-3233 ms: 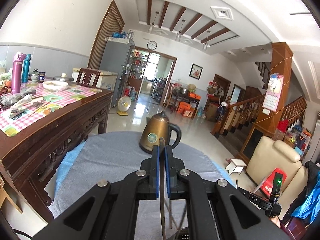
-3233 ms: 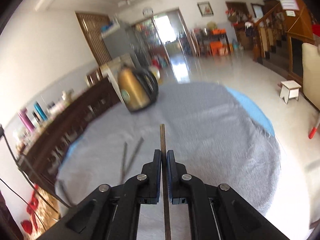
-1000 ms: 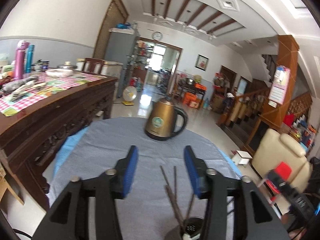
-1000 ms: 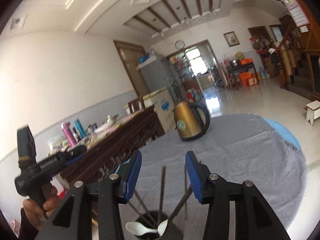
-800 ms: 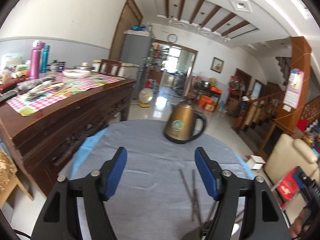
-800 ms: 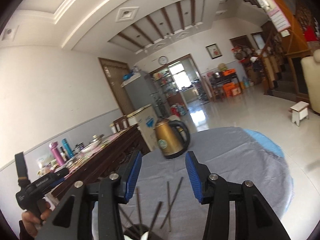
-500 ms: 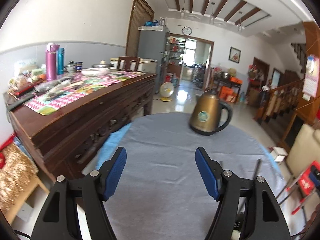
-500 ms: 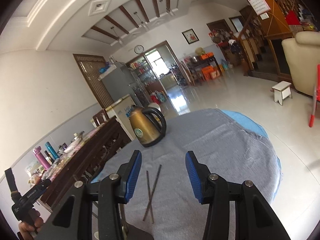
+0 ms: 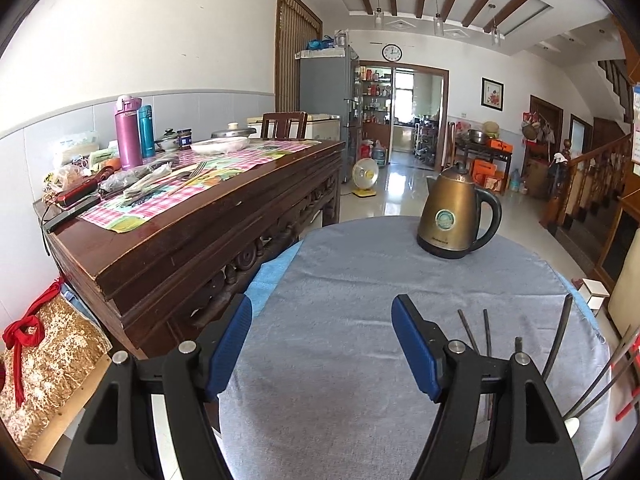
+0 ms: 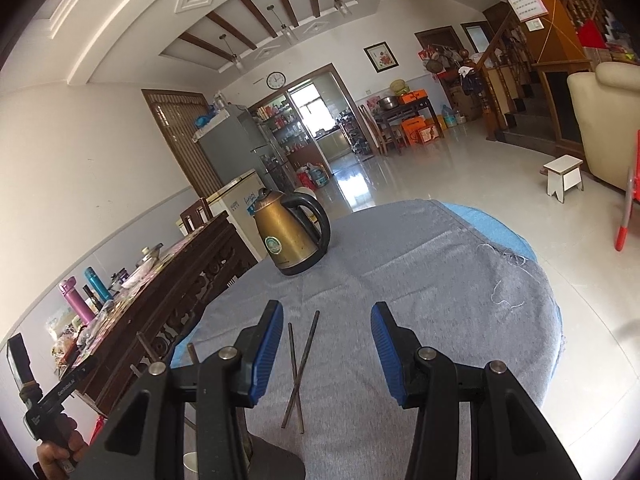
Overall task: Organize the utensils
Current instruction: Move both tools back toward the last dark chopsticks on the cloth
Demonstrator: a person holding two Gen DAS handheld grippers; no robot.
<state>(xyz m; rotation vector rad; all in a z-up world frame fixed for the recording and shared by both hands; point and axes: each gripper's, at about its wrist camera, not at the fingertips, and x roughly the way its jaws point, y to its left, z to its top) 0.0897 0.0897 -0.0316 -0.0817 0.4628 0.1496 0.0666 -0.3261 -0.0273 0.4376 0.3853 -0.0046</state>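
Observation:
My left gripper (image 9: 322,322) is open and empty above the grey cloth (image 9: 360,288). Two dark chopsticks (image 9: 476,330) lie on the cloth just right of its right finger. More chopsticks (image 9: 558,344) stand upright at the lower right; what holds them is out of frame. My right gripper (image 10: 326,332) is open and empty. The two crossed chopsticks (image 10: 300,360) lie on the cloth between its fingers. The dark rim of a utensil holder (image 10: 272,456) shows at the bottom, with sticks (image 10: 192,354) poking up at the left.
A brass electric kettle (image 9: 452,212) stands at the far side of the round table; it also shows in the right wrist view (image 10: 290,236). A dark wooden sideboard (image 9: 192,216) with bottles and dishes runs along the left. A cream armchair (image 10: 604,120) stands at the right.
Both grippers held a chopstick 3.2 s ago and have since opened. Both have pulled back from the holder; the left has swung left, the right has tilted down toward the two chopsticks on the cloth.

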